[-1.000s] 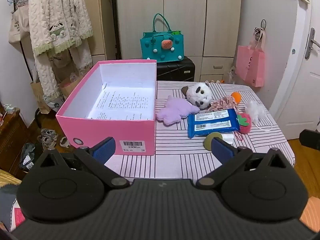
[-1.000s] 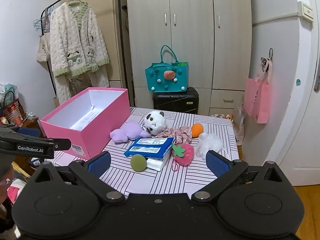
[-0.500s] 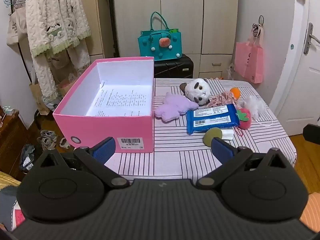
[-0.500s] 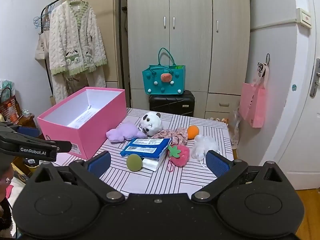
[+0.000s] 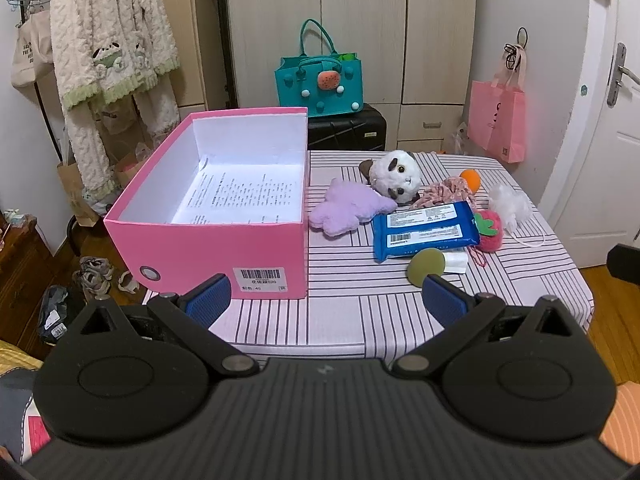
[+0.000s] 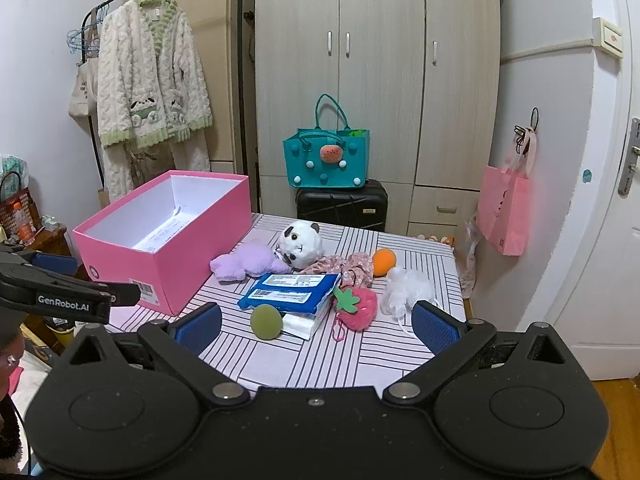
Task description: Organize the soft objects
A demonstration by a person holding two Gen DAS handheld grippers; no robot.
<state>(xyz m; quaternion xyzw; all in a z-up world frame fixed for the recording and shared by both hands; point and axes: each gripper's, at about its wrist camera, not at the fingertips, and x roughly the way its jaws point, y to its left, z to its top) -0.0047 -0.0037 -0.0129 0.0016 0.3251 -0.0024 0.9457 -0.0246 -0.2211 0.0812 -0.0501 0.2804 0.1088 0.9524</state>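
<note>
An open pink box (image 5: 208,236) (image 6: 192,252) stands on the left of the striped table, with only a printed sheet inside. To its right lie a purple plush (image 5: 346,210) (image 6: 248,262), a panda plush (image 5: 394,176) (image 6: 302,242), a blue wipes pack (image 5: 426,230) (image 6: 290,286), a green round sponge (image 5: 426,266) (image 6: 266,321), a pink strawberry puff (image 5: 490,230) (image 6: 360,308), a floral scrunchie (image 5: 446,192), an orange ball (image 6: 384,262) and a white mesh puff (image 6: 408,290). My left gripper (image 5: 326,300) and right gripper (image 6: 316,326) hover open and empty before the table's near edge.
The striped table (image 5: 360,312) ends close in front of both grippers. Behind it stand a black suitcase (image 5: 348,132) with a teal bag (image 5: 318,80) on top, and wardrobes. A pink bag (image 5: 496,120) hangs at right. Robes hang at left.
Both grippers have drawn back and risen slightly, so the table and its objects look a little smaller and lower. Nothing on the table has moved.
</note>
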